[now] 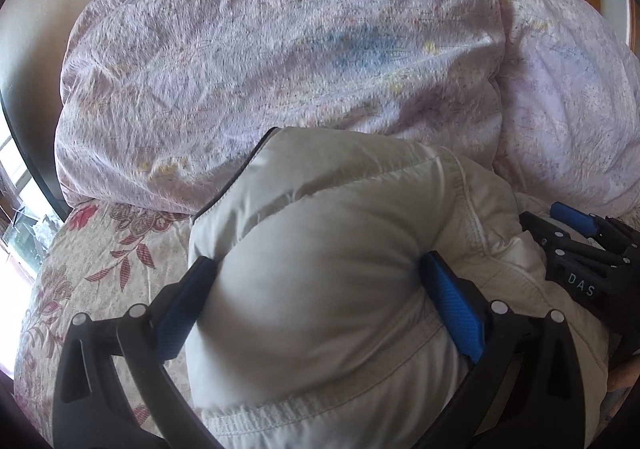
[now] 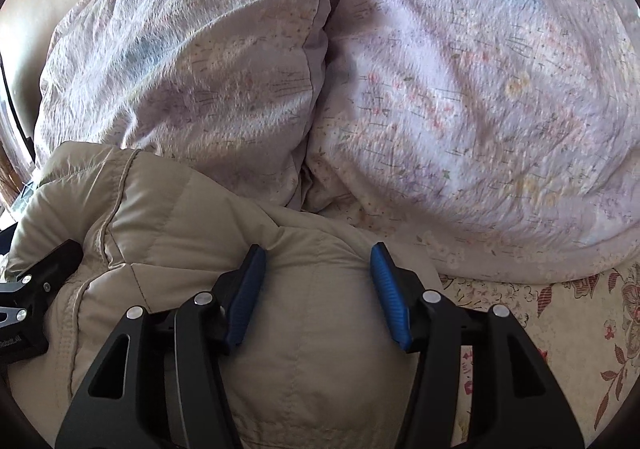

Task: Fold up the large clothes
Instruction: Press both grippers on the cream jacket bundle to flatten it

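Jacket [image 1: 320, 269] — puffy beige quilted bundle, clamped by left gripper [image 1: 316, 277] & right gripper [image 2: 318, 269].

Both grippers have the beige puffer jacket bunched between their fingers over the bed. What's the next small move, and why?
Probably lower the puffer jacket onto the floral bedsheet before releasing: the left gripper and right gripper both pinch thick bundled folds, and the pillows crowd the space beyond.

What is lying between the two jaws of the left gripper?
A puffy fold of the beige jacket fills the left gripper, pinched between both jaws, in the left wrist view.
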The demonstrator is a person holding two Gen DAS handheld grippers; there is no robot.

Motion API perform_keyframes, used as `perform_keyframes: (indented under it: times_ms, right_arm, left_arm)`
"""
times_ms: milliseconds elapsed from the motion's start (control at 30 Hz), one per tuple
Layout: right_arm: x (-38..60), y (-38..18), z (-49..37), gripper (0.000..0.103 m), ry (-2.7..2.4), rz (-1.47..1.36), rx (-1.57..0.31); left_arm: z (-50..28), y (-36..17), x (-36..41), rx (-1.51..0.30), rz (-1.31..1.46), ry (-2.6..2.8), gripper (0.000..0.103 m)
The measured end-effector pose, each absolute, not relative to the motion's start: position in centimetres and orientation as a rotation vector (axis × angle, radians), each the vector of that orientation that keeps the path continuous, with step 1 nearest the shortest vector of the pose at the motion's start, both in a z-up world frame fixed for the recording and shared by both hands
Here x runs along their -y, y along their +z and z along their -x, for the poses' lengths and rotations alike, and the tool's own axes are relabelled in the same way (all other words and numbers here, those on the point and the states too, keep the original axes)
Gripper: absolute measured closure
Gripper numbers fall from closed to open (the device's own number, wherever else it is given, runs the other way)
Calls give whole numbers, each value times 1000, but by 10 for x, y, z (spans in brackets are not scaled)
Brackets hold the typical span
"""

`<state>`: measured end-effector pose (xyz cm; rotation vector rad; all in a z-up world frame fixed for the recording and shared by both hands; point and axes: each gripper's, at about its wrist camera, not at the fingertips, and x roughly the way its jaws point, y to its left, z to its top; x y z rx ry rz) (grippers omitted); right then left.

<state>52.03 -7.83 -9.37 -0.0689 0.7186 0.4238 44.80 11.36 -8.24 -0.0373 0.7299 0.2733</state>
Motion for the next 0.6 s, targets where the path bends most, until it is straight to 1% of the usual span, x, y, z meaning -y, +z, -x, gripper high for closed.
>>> perform_keyframes:
  times_ms: [200, 333, 433, 600]
  right_arm:
    - [108, -75, -462, 47, 520, -47, -687]
    - [115, -71, -432, 47, 550, -37, -663]
    - [105, -78, -428, 47, 523, 55, -657]
    - [114, -101, -430, 47, 519, 38, -677]
  left_arm:
    - [-401, -63, -113, -690, 43, 262, 2]
    - [-382, -66, -103, -666, 25, 250, 2]
    - [-381, -73, -99, -652, 20, 253, 2]
    - [-395, -86, -110, -681, 62, 238, 2]
